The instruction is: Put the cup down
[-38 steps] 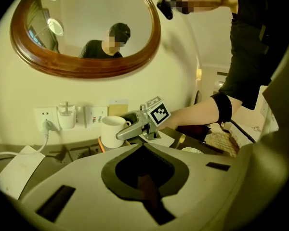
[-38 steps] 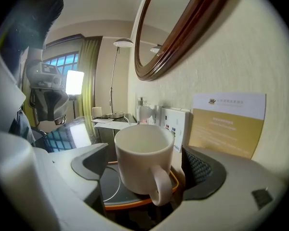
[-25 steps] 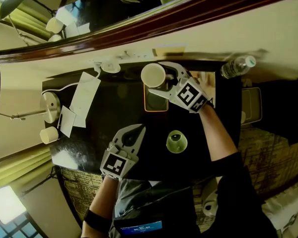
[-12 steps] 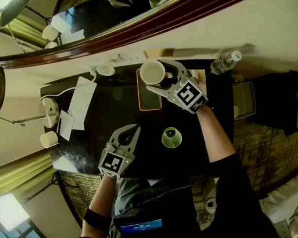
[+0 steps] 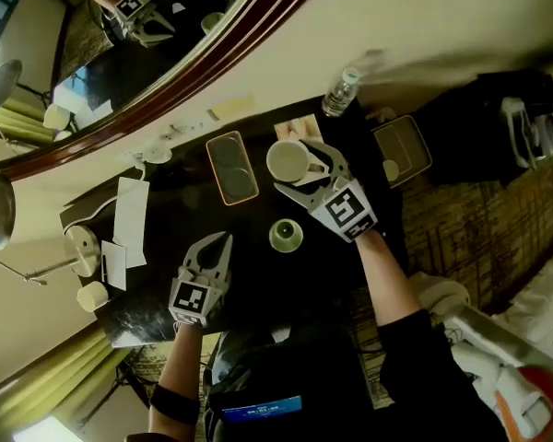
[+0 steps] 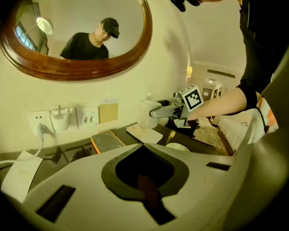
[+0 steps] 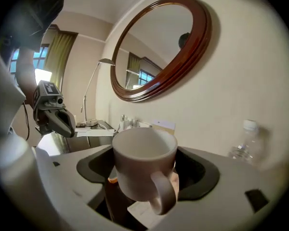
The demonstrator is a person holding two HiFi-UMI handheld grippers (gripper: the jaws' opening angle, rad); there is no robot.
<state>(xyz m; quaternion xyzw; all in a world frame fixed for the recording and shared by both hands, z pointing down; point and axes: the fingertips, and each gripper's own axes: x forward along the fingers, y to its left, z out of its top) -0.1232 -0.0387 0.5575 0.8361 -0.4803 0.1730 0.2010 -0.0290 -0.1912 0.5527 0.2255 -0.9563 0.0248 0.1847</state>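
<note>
A white handled cup [image 5: 286, 159] sits between the jaws of my right gripper [image 5: 291, 168], which is shut on it. The cup is upright and empty, with its handle toward the camera in the right gripper view [image 7: 143, 170]. It hangs just above the dark table [image 5: 258, 284], to the right of an orange-rimmed tray [image 5: 232, 167] and beyond a pale saucer [image 5: 287, 236]. In the left gripper view the cup [image 6: 148, 112] is over a white card [image 6: 144, 134]. My left gripper [image 5: 221, 241] is shut and empty, low over the table's near left.
A water bottle [image 5: 339, 92] stands against the wall at the far right. A lamp [image 5: 74, 243], papers [image 5: 129, 212] and a small cup [image 5: 92, 295] occupy the left end. A wall socket with a plug [image 6: 60, 119] and an oval mirror [image 7: 159, 47] are on the wall.
My right gripper has carried the cup from over the orange-rimmed tray to the right of it. The head camera has swung. My left gripper has stayed put.
</note>
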